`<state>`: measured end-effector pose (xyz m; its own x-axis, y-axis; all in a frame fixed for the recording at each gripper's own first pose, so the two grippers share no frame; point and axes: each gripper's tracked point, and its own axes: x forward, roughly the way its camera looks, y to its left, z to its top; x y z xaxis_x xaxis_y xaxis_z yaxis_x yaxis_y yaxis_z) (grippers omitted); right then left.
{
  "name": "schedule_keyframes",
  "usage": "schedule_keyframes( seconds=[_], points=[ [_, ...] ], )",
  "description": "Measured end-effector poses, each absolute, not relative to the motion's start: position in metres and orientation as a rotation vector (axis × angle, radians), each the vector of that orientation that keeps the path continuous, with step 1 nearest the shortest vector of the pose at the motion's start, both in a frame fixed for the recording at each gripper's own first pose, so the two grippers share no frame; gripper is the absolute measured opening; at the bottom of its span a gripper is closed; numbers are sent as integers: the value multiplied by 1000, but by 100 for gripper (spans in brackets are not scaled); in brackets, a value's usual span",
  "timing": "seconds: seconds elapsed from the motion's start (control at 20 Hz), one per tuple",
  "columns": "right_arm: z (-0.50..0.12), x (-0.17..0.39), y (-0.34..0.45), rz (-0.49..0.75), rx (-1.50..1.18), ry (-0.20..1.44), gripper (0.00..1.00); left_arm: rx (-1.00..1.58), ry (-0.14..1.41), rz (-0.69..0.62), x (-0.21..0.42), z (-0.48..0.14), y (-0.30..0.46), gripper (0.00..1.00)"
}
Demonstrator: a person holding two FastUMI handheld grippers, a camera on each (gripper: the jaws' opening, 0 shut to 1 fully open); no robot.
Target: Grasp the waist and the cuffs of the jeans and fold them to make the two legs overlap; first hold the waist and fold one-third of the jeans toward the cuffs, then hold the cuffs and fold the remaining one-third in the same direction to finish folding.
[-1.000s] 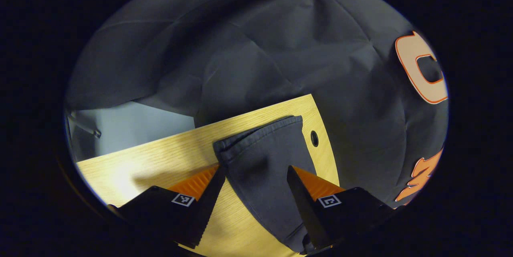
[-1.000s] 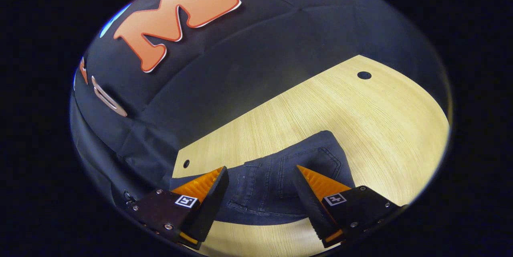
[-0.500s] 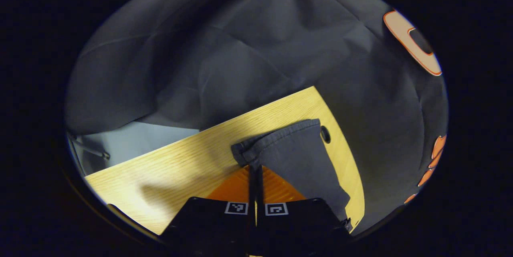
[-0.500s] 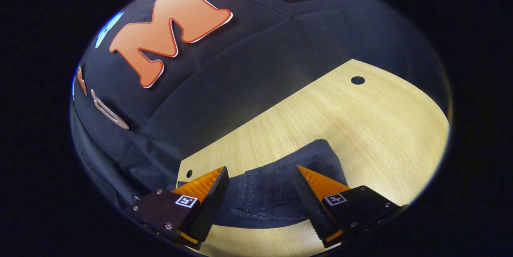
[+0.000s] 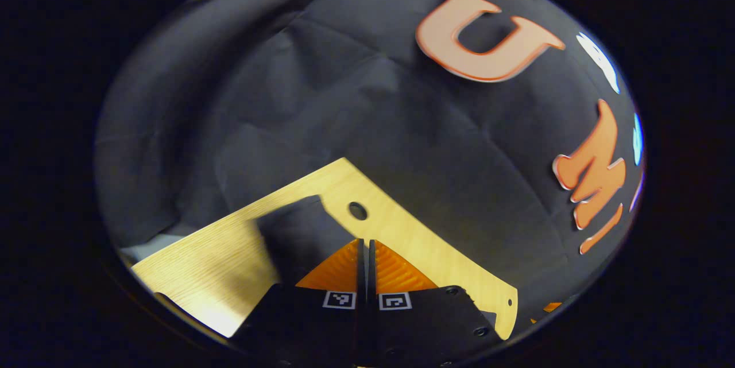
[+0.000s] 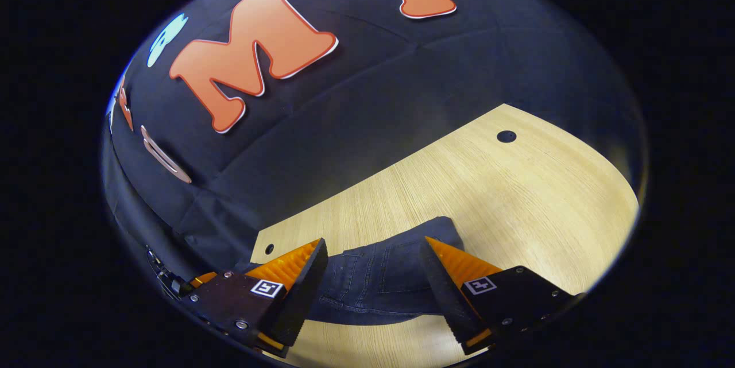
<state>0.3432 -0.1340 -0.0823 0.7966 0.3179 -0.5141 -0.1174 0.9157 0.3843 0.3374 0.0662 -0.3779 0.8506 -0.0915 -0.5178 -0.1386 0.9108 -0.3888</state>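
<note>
Denim jeans [image 6: 379, 285] on table [image 6: 517, 196]; left fingers [image 5: 351, 259] closed, grip unclear; right fingers [image 6: 442, 276] spread.

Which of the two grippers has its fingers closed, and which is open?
The left gripper is closed, fingers together beside the jeans. The right gripper is open.

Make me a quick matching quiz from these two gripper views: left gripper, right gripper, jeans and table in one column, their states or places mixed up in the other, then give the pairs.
1. left gripper
2. right gripper
3. jeans
4. table

A. light wood with round holes
B. fingers spread apart
C. fingers closed together
D. dark denim lying on the wood

Pairs: 1-C, 2-B, 3-D, 4-A
</note>
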Motion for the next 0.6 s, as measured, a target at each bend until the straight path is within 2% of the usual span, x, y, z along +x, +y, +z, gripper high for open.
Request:
schedule_keyframes(
  seconds=[0.1, 0.2, 0.3, 0.35, 0.55, 0.6],
  points=[
    [-86, 338, -149, 244, 352, 626, 98, -378, 569, 93, 333, -384, 72, 0],
    [-86, 332, -158, 254, 378, 632, 99, -599, 697, 289, 311, -434, 137, 0],
    [-91, 330, -163, 248, 365, 635, 98, -787, 792, 400, 288, -464, 169, 1],
    [-94, 328, -161, 250, 362, 649, 98, -838, 804, 409, 286, -471, 178, 0],
    [-107, 335, -150, 236, 388, 682, 98, -838, 861, 445, 284, -485, 220, 100],
    [-112, 337, -147, 227, 394, 692, 98, -862, 879, 423, 294, -490, 217, 97]
  ],
)
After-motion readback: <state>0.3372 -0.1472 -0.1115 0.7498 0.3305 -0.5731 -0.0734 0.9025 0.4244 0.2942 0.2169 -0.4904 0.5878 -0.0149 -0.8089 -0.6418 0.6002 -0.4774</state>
